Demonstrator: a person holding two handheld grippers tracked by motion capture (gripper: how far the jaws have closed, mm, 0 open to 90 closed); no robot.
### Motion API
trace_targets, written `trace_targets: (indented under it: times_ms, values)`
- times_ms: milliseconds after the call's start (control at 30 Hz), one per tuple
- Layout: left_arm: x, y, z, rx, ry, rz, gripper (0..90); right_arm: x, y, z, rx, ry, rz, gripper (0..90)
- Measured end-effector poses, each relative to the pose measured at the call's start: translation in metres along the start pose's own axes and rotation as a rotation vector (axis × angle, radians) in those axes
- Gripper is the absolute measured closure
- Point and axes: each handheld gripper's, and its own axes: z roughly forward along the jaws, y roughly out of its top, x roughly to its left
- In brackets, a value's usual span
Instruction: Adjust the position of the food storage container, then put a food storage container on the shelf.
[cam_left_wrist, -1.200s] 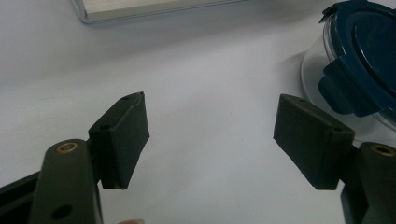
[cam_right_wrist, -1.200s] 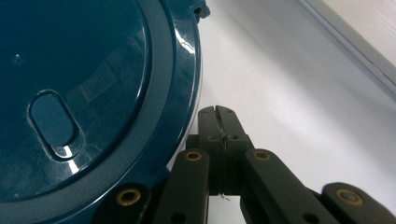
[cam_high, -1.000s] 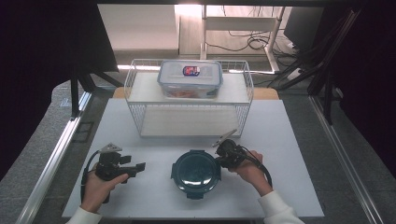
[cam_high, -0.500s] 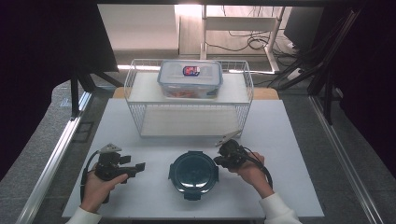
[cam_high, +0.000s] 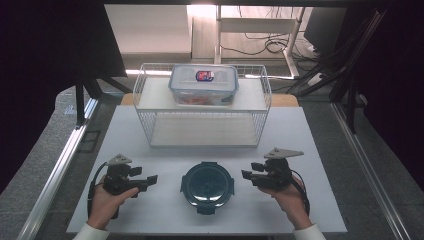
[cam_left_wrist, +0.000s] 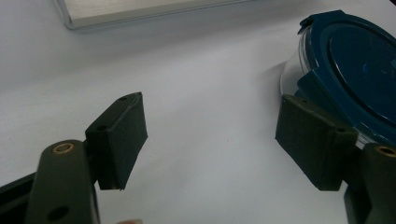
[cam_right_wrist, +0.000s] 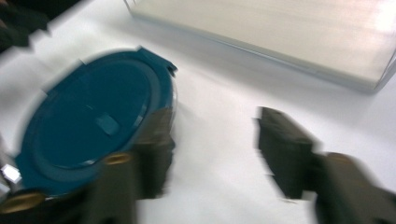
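Note:
A round container with a dark blue lid (cam_high: 207, 186) sits on the white table near the front, between my two grippers. To its left my left gripper (cam_high: 145, 176) is open and points toward it. In the left gripper view the pads (cam_left_wrist: 122, 140) stand wide with bare table between them, and the blue lid (cam_left_wrist: 359, 65) lies off to the right. My right gripper (cam_high: 251, 171) hovers just right of the container; its jaws have just been opening and nothing is between them. The blurred right gripper view shows the lid (cam_right_wrist: 93, 126) beside the left pad (cam_right_wrist: 156, 149).
A white wire rack (cam_high: 265, 90) stands at the middle back of the table. A clear rectangular box with a blue-rimmed lid (cam_high: 203, 85) rests on its upper shelf. Its lower board (cam_right_wrist: 289, 32) lies just beyond the round container. Black stands and cables flank the table.
My right gripper has pulled away to the right from the round container's rim, and its jaws have gone from shut to open. The left gripper has stayed put.

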Motion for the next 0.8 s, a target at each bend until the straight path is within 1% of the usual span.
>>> trace_targets:
  times_ms: [67, 100, 167, 233, 400, 500, 600, 700, 800]
  values:
    - [-0.001, 0.001, 0.0, -0.002, -0.001, 0.0, 23.4, -0.002, -0.004, -0.004, -0.032, 0.03, 0.056, 31.9]
    - [-0.001, 0.001, 0.0, -0.005, -0.002, -0.001, 23.3, -0.003, -0.005, -0.006, -0.045, 0.042, 0.076, 30.0]
    - [-0.001, 0.002, 0.0, -0.007, -0.003, 0.0, 23.2, -0.005, -0.007, -0.009, -0.062, 0.041, 0.097, 26.9]
    - [-0.002, 0.002, 0.0, -0.007, -0.006, 0.001, 23.0, -0.006, -0.007, -0.009, -0.067, 0.034, 0.103, 25.8]
    - [-0.005, 0.002, 0.001, -0.005, -0.003, 0.006, 22.6, -0.009, -0.009, -0.007, -0.064, 0.068, 0.124, 24.5]
    - [-0.008, 0.003, 0.0, -0.006, 0.005, 0.01, 21.4, -0.007, -0.009, -0.006, -0.06, 0.068, 0.12, 23.1]
    - [-0.013, 0.006, 0.001, -0.013, -0.008, 0.006, 20.4, -0.005, -0.011, -0.005, -0.051, 0.079, 0.122, 22.0]
    - [-0.017, 0.008, 0.001, -0.018, -0.044, -0.018, 19.1, -0.003, -0.012, -0.003, -0.046, 0.1, 0.133, 20.9]
    - [-0.02, 0.009, 0.003, -0.013, -0.06, -0.035, 18.1, 0.001, -0.013, 0.0, -0.025, 0.094, 0.127, 20.2]
